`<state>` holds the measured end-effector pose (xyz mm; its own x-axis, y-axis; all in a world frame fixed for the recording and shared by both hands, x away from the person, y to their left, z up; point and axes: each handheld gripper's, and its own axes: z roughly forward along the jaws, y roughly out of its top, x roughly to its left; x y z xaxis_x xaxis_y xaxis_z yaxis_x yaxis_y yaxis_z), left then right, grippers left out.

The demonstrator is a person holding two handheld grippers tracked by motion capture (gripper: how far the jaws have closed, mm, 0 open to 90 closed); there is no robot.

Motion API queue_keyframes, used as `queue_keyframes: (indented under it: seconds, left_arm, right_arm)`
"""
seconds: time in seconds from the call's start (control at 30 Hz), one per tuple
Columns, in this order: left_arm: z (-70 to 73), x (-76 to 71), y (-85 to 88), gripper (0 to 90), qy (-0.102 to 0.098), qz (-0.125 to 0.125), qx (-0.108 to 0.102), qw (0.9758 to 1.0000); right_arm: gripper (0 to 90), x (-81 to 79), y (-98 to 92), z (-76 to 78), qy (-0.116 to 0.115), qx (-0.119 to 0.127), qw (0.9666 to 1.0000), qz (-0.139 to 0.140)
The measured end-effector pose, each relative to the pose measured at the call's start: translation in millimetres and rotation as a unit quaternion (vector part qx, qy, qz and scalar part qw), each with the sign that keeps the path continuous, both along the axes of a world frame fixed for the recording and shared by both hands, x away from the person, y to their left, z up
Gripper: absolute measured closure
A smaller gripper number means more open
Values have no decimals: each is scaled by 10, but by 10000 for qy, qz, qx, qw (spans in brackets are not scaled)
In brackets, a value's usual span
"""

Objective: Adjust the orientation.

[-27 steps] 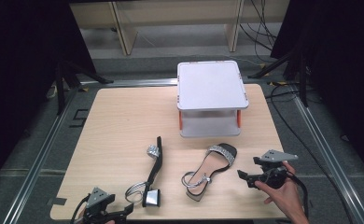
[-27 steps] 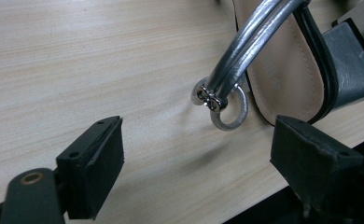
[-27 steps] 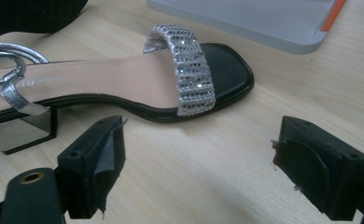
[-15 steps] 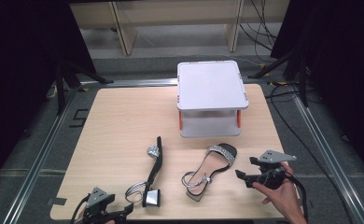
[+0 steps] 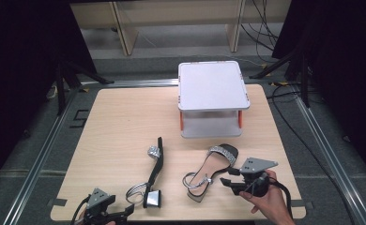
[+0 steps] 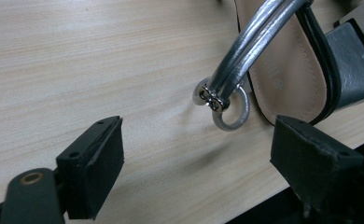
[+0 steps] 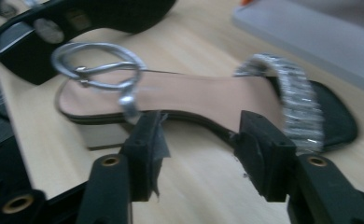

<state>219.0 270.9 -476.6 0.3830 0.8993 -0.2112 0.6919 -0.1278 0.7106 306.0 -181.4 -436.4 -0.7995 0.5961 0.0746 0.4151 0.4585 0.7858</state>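
Lying on the pale wooden table (image 5: 120,122) are 2 black block-heeled sandals with silver straps. 1 sandal with a glittering silver toe band (image 5: 210,171) is resting flat near the front right, and the other sandal, tipped on its side (image 5: 154,173), is sitting near the front middle. Printing on the tan insole (image 6: 283,74) of the tipped sandal is showing in the left gripper view, but it is too faint to read. A round mark on the dark sole of that shoe is appearing in the right gripper view, also unreadable.

The right gripper (image 5: 230,182), held in a hand (image 5: 265,201), is pointing at the outer edge of the flat sandal (image 7: 208,105). Its jaws are standing partly apart, just at the sole's rim at mid-length, with nothing pinched between them.

The left gripper (image 5: 120,216) is sitting at the table's front edge, just left of the tipped sandal's heel. Its jaws are standing wide apart and empty, and the silver strap's ring buckle (image 6: 222,100) is lying on the wood just beyond them.

A white 2-tier plastic rack with orange posts (image 5: 212,84) is standing farther back, well apart from both grippers.
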Motion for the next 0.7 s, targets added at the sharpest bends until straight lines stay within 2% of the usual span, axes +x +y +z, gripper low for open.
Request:
queue_keyframes:
  seconds: [0.2,0.33,0.37,0.4,0.43,0.5,0.6,0.7]
  left_arm:
    - [1,1,-1,166,-7,-4,4,10000]
    - [-2,0,-4,166,-12,-25,-10,10000]
    - [4,-1,-5,166,-23,-14,-20,10000]
    - [4,-1,-5,166,-23,-14,-20,10000]
    - [3,-1,-4,166,-21,-16,-22,10000]
    - [2,-1,-4,166,-20,-20,-18,10000]
    - [7,-3,-2,166,-24,-22,-13,10000]
    - [9,-5,0,166,-21,-16,-24,10000]
  right_arm:
    - [612,-28,244,-49,3,-157,9990,426]
    - [639,-26,335,-64,-17,-300,9981,533]
    - [686,-9,379,-85,-56,-414,9973,610]
    - [686,-9,379,-85,-56,-414,9973,610]
    - [774,6,403,-115,-47,-501,9966,646]
    - [813,25,394,-126,-83,-567,9961,673]
    - [817,39,368,-124,-4,-505,9963,693]
    - [818,23,300,-103,30,-575,9957,720]
